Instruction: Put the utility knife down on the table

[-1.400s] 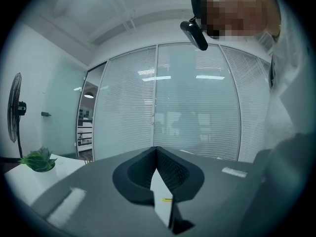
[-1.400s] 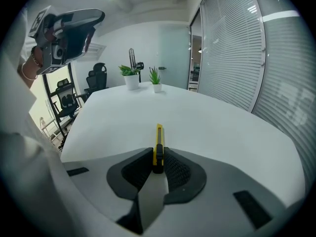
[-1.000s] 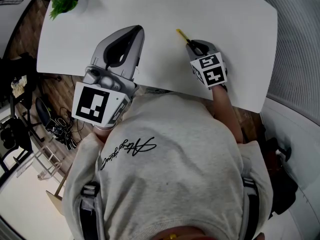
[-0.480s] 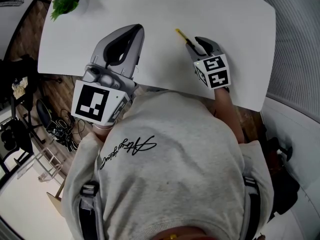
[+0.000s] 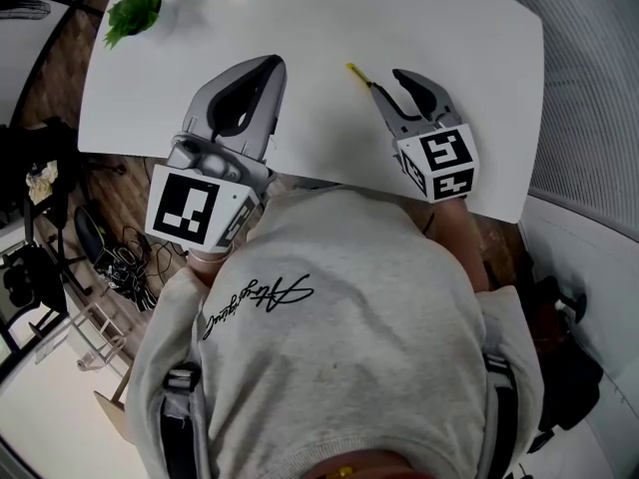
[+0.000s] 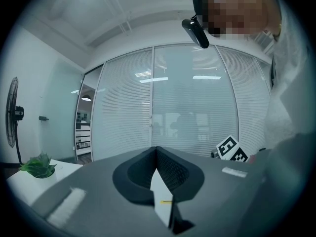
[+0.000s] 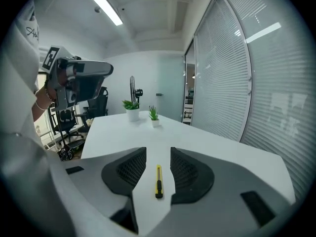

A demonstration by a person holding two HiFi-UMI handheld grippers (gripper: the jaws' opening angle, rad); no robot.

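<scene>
A person stands at the near edge of a white table (image 5: 479,88) with a two-jaw gripper in each hand. The yellow-and-black utility knife (image 5: 357,72) lies flat on the tabletop, in its right half and well in from the near edge, its length running toward the far left corner. The right gripper (image 5: 385,80) hangs just beside it, tilted downward. Its jaws have just been opening and now stand wide apart. In the right gripper view the knife shows in the gap between them, but it rests on the table clear of both pads (image 7: 185,169), so this gripper grips nothing. The left gripper (image 5: 270,60) is held level over the near edge toward the table's left end, its jaws pressed together with nothing between them. Two small potted plants (image 5: 132,8) sit at the far left corner. A standing fan (image 6: 15,113) is on the floor beyond that end, and slatted blinds (image 6: 197,102) hang behind glass walls around the room.
</scene>
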